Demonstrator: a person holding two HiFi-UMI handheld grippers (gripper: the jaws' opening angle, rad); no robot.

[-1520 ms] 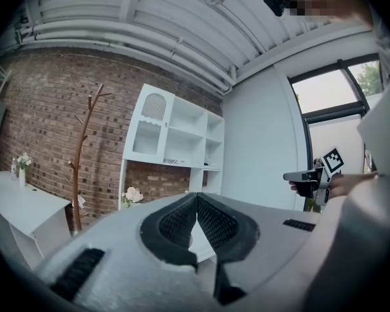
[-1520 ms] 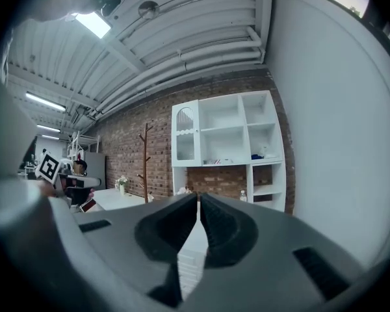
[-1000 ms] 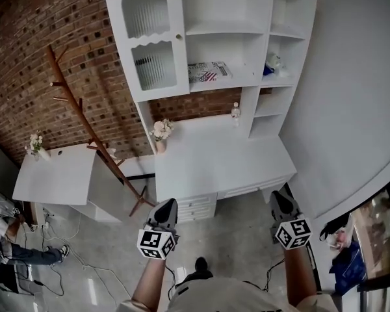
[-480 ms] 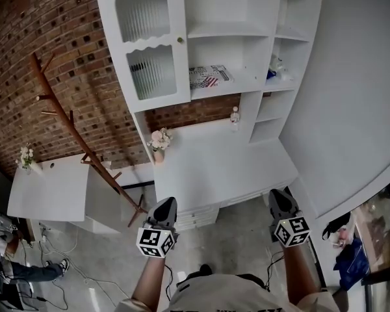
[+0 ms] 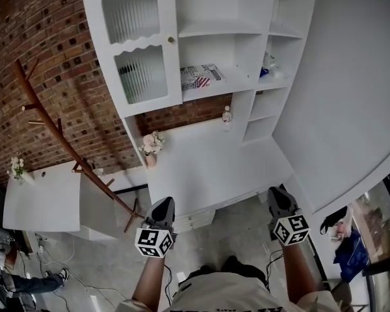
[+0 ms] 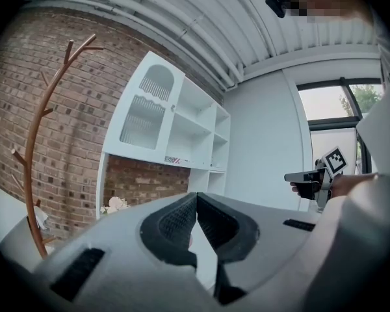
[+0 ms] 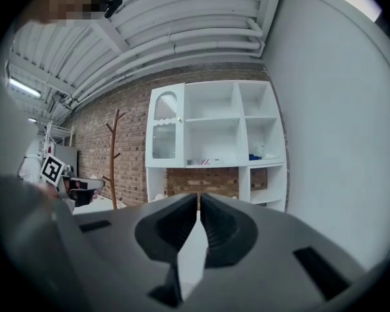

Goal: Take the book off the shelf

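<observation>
While flat on shelf (image 5: 242, 81), book (image 5: 200, 77) untouched.

White shelf unit (image 5: 211, 28) stands on a white worktop (image 5: 214, 171). Book (image 5: 200, 77) lies flat on the unit's lower open board. In the compartment right of the book is a small blue item (image 5: 264, 72), not identifiable. On the worktop stand a flower vase (image 5: 151, 149) below-left of the book and a small bottle (image 5: 227, 116) below-right.
</observation>
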